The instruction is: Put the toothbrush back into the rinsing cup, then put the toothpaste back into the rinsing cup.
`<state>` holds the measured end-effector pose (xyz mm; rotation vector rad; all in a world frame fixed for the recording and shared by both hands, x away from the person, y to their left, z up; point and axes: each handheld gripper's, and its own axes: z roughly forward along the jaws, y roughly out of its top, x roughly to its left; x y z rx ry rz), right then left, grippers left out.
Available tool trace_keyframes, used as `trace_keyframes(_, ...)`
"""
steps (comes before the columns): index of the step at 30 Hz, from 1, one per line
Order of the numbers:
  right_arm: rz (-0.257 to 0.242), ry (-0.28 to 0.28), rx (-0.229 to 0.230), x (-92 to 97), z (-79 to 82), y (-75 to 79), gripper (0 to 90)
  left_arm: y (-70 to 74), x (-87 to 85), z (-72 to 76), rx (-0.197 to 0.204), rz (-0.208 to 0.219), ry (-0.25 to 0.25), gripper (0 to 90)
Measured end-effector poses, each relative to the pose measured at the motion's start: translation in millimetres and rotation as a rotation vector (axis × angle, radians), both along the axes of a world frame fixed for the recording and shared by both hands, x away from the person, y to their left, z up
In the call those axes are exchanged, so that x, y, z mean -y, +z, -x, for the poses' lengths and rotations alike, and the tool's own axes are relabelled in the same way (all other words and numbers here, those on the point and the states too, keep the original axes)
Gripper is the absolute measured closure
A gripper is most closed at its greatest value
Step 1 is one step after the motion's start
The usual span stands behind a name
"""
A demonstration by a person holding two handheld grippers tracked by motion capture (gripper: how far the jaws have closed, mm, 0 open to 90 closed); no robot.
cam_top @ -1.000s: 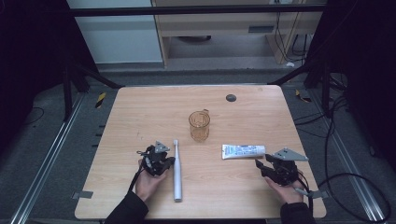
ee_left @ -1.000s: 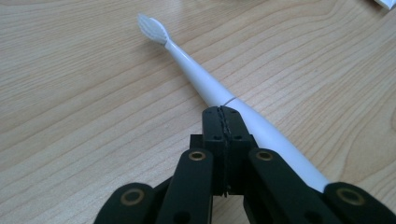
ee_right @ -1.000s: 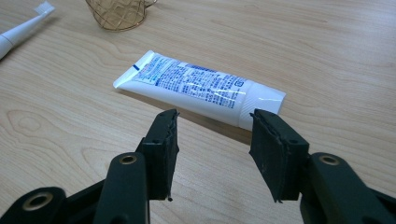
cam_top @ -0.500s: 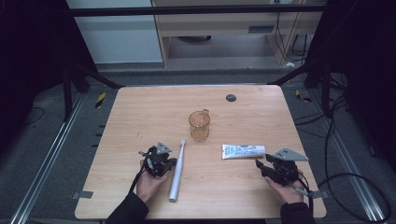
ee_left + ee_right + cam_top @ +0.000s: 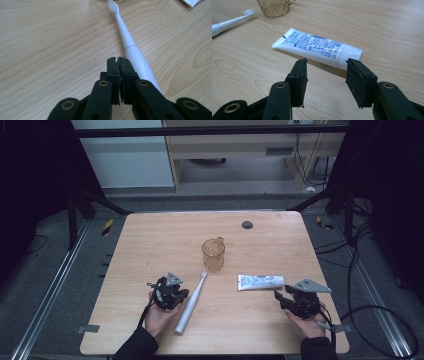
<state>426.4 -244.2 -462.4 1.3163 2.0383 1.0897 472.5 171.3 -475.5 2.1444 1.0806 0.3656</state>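
- Toothbrush point(image 5: 191, 302), a white electric one, is lying flat on the wooden table point(image 5: 150, 240), running diagonally with its bristled head pointing toward the amber glass mug point(image 5: 214, 254) and its thick handle end toward the person's side.
- Left gripper point(image 5: 176, 296) is sitting just beside the toothbrush handle, on its left in the high view; in the left gripper view the black jaws are standing almost together with only a thin slit between them, having just been opening slightly, and nothing is lying between them while the handle is passing along their right side.
- Whether the jaw is touching the handle cannot be told.
- Right gripper point(image 5: 325, 75) is resting in the person's right hand point(image 5: 306, 322) near the table's front right edge, its jaws standing partly apart and gripping nothing.
- Toothpaste tube point(image 5: 318, 47), white with blue print, is lying flat just beyond the right gripper's jaws, cap end toward the right jaw, apart from both pads.
- Mug is standing upright near the table's middle, with the brush head just short of its base.
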Motion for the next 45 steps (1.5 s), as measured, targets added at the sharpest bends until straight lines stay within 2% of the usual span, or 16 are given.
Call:
trace_keyframes(4,-0.005,-0.009,-0.002,1.4,0.0,0.7,51.4,11.2,-5.1,2.5,0.035,0.008,0.001,76.5)
trace_keyframes(6,-0.011,-0.015,-0.005,2.3,0.3,0.9,51.2,17.1,-6.4,4.6,0.084,-0.004,-0.002,71.2)
trace_keyframes(8,-0.008,-0.017,-0.003,3.3,0.3,1.2,50.8,23.6,-6.8,7.1,0.114,-0.011,-0.007,66.8)
trace_keyframes(9,-0.008,-0.017,-0.003,3.3,0.3,1.2,50.8,23.6,-6.8,7.1,0.114,-0.011,-0.007,63.2)
trace_keyframes(11,-0.006,-0.021,-0.003,3.7,0.1,1.2,50.4,28.0,-5.0,7.4,0.112,-0.031,-0.015,61.7)
trace_keyframes(16,-0.008,-0.022,-0.004,3.3,0.1,1.9,50.0,33.4,-3.6,7.4,0.122,-0.026,0.001,55.3)
trace_keyframes(17,-0.009,-0.023,-0.007,3.6,-0.3,2.1,49.7,35.8,-3.1,6.2,0.096,-0.018,0.022,45.9)
trace_keyframes(21,-0.006,-0.026,-0.006,4.5,-1.0,1.8,49.3,38.7,0.2,3.0,0.065,0.008,0.014,42.5)
trace_keyframes(24,-0.010,-0.031,-0.007,5.4,-1.3,2.6,48.7,40.7,6.1,-0.1,0.032,0.008,-0.005,35.1)
trace_keyframes(26,-0.006,-0.035,-0.005,6.0,-1.7,2.5,48.6,41.7,11.2,-2.9,0.003,-0.008,-0.012,30.8)
trace_keyframes(27,-0.006,-0.034,-0.004,6.4,-1.9,2.5,48.5,41.7,11.2,-2.9,0.003,-0.008,-0.012,29.4)
trace_keyframes(31,-0.007,-0.039,-0.006,7.3,-2.3,2.7,48.3,41.7,15.3,-5.1,-0.015,-0.030,-0.005,27.3)
trace_keyframes(34,-0.010,-0.042,-0.009,8.1,-2.4,3.2,48.1,43.6,17.0,-7.3,-0.019,-0.031,0.009,26.1)
trace_keyframes(45,-0.001,-0.043,-0.005,9.9,-3.1,2.6,47.8,38.9,29.2,-12.2,-0.040,-0.061,0.003,25.8)
